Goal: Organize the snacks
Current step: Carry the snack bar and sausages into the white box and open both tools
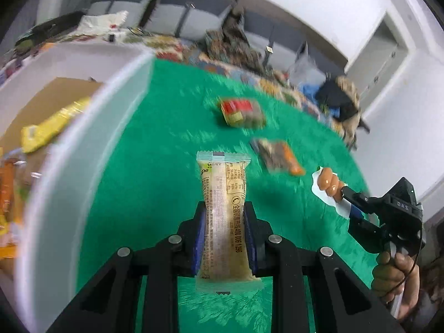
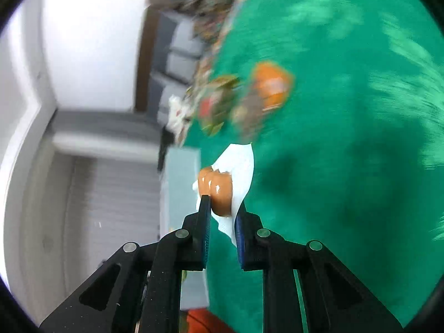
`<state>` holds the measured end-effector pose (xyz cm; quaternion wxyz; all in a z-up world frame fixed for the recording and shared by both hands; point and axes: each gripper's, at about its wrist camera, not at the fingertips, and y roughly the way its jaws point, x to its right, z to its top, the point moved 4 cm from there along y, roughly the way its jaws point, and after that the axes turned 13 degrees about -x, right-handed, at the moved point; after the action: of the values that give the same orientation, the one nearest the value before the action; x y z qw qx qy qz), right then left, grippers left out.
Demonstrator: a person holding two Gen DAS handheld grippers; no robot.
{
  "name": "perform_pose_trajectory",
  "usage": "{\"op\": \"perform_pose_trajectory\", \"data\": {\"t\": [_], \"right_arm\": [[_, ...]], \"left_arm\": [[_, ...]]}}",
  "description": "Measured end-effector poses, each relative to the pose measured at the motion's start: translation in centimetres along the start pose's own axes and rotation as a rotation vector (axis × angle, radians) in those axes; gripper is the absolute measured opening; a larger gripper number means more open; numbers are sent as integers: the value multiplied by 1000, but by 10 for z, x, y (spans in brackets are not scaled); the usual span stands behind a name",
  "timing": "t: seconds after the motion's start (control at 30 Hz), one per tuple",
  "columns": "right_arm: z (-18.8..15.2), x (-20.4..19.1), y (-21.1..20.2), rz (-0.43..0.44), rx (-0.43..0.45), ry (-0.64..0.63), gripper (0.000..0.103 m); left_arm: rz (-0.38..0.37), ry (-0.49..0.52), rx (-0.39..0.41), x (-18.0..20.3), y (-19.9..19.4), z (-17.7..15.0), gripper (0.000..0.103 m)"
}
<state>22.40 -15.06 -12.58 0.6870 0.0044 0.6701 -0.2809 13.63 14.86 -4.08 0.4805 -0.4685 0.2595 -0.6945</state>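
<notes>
Carry step: your left gripper (image 1: 224,236) pinches the pale snack bar (image 1: 223,211) above the green cloth (image 1: 155,144); your right gripper (image 2: 222,222) clamps the sausage pack (image 2: 219,191). Next, swing both left over the white bin (image 1: 91,138).

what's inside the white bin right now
The white bin holds a yellow packet lying on a brown base and orange wrappers nearer the camera. Its wall hides the rest.

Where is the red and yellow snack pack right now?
Left wrist view: the red and yellow pack lies on the green cloth, beyond the orange-brown packet.
</notes>
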Motion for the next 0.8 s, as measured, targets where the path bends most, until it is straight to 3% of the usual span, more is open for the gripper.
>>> {"op": "perform_pose_trajectory", "data": {"t": [0.13,0.23,0.4,0.43,0.47,0.5,0.53,0.67,0.8], "right_arm": [[-16,-91,50,20,-111,-187,16],[-39,-156,108,18,-216,-311,16],[-79,-226,215,-74,-356,-503,20],[-84,-233,233,-89,-373,-521,21],[-94,-241,252,-111,-405,-538,30],[-99,-246,267,-131,-440,-549,53],[-105,-246,273,-149,-463,-558,56],[-108,-265,253,-184,-402,-666,59],[-98,-245,201,-350,-234,-799,66]], "left_arm": [[60,-79,84,-55,-58,6,24],[151,-150,134,-109,-96,7,24],[319,-263,132,-196,-128,-2,26],[339,-279,122,-205,-128,-3,32],[354,-311,104,-221,-128,-6,55],[366,-337,97,-228,-126,-9,82],[389,-373,109,-237,-129,-12,88],[367,-428,169,-244,-138,-29,89],[315,-406,184,-221,-130,-33,89]]}}
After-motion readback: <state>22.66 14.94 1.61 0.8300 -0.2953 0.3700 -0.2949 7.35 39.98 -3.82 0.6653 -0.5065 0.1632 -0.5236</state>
